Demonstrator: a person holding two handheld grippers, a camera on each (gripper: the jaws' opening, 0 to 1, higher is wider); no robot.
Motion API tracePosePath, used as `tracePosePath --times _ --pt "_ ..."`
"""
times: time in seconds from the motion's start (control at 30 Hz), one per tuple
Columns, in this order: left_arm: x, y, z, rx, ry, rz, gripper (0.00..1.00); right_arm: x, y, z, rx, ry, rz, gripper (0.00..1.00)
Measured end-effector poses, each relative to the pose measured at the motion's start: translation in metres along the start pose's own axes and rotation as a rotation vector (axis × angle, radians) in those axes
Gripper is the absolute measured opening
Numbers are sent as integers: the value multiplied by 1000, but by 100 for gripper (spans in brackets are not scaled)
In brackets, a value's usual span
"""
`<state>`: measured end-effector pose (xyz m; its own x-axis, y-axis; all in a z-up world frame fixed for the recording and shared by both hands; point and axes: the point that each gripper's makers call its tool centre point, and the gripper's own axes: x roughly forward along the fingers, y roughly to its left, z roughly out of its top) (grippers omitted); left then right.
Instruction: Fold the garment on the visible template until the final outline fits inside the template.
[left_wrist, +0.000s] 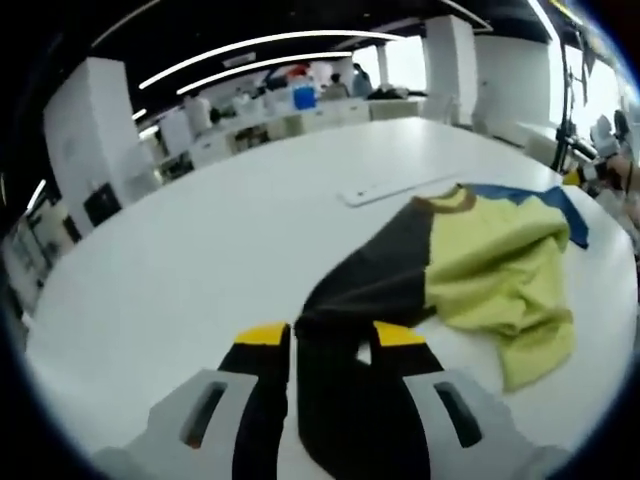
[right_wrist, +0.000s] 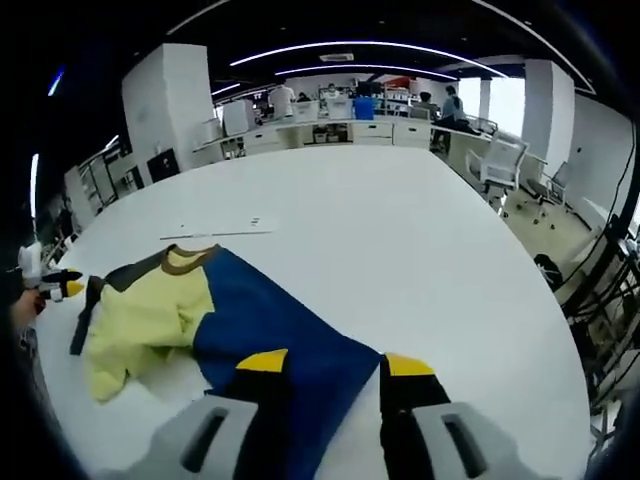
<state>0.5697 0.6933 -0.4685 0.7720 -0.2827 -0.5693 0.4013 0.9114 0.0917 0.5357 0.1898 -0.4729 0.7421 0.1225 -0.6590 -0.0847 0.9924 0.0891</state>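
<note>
Garment (left_wrist: 480, 265) crumpled on the desk (left_wrist: 200, 270); left gripper (left_wrist: 330, 335) grasps its black sleeve at 6 o'clock, right gripper (right_wrist: 325, 365) its blue one.

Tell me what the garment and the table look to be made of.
Garment: soft knit fabric, probably cotton jersey, matte; it creases and bunches in yellow, black and blue panels, with a ribbed brown collar. Table: smooth, hard white top, probably laminate, with a faint sheen; the exact material can't be told.
</note>
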Motion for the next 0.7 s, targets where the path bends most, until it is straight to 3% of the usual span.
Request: tracePosePath --times 0.4,0.7 --pt "-20 -46 -1 -27 -83 -132 53 -15 64 -7 -55 -7 165 47" --pt "-30 -76 -12 33 -86 -181 57 -20 116 -19 -97 -2 311 50"
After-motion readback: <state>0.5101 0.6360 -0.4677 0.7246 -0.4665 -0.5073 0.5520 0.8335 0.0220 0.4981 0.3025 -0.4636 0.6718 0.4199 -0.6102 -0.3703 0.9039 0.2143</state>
